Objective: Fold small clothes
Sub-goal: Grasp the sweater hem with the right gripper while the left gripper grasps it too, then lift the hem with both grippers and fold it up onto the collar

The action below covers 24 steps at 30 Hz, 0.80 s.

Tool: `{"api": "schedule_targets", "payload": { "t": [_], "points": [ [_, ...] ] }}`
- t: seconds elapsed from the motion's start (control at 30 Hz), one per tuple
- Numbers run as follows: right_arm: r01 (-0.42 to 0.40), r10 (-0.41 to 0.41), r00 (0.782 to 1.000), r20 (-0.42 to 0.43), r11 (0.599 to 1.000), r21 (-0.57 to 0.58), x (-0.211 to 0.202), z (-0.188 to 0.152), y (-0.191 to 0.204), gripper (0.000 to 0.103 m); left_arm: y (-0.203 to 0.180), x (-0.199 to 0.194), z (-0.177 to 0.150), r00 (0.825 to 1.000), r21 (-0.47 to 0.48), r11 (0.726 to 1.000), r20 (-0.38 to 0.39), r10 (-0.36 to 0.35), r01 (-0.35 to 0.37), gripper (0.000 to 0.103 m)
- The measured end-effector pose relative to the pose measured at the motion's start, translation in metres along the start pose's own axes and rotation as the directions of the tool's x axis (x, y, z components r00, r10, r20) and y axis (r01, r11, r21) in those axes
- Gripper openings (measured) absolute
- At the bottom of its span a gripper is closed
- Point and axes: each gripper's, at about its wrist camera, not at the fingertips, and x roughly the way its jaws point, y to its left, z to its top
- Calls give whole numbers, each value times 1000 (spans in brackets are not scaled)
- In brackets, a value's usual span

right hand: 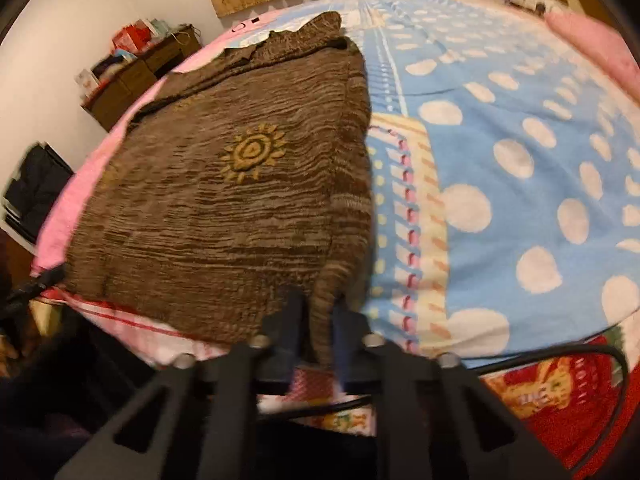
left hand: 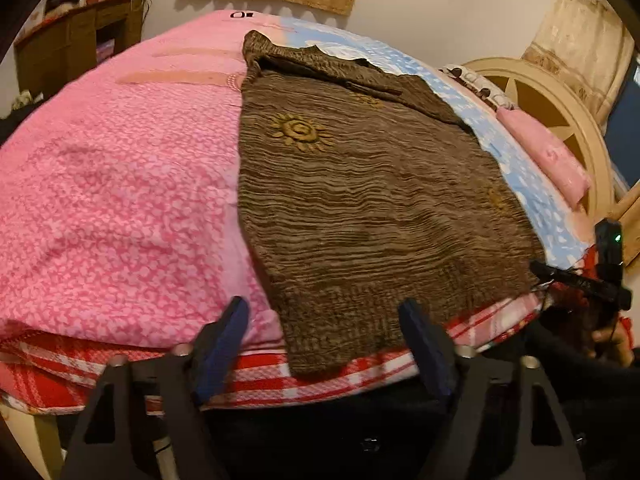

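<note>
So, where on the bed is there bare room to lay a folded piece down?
Two patches look free: the pink cover left of the brown sweater, out to the bed's edge, and the blue dotted blanket on its right, up to the pink pillow. The near edge is crowded: the right gripper grips the sweater's hem, and the left gripper hovers open.

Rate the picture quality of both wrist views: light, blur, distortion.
Left wrist view: warm dim light, strong fisheye bend, brown sweater fairly sharp, dark vignette corners. Right wrist view: same light, motion blur smears the sweater and polka-dot blanket.
</note>
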Motion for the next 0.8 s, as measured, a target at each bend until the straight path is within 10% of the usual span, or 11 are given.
{"api": "schedule_targets", "payload": {
  "t": [0.27, 0.4, 0.43, 0.57, 0.8],
  "points": [
    [-52, 51, 999, 12, 997, 56, 8, -3, -5, 17, 4, 3, -1, 1000, -70, 997, -4, -23, 23, 68],
    [-97, 95, 995, 19, 992, 85, 10, -3, -4, 35, -1, 12, -3, 999, -48, 999, -32, -4, 2, 12],
    [-80, 80, 997, 16, 995, 61, 9, -4, 0, 37, 0, 14, -4, 999, -59, 998, -38, -7, 5, 12],
    [-7, 7, 1000, 4, 1000, -18, 8, -4, 10, 12, 12, 10, -3, 998, -120, 991, -32, -60, 56, 8],
    [-270, 266, 963, 46, 954, 133, -24, 6, -7, 9, 17, -11, 19, 989, -203, 969, -9, -148, 143, 8]
  ]
}}
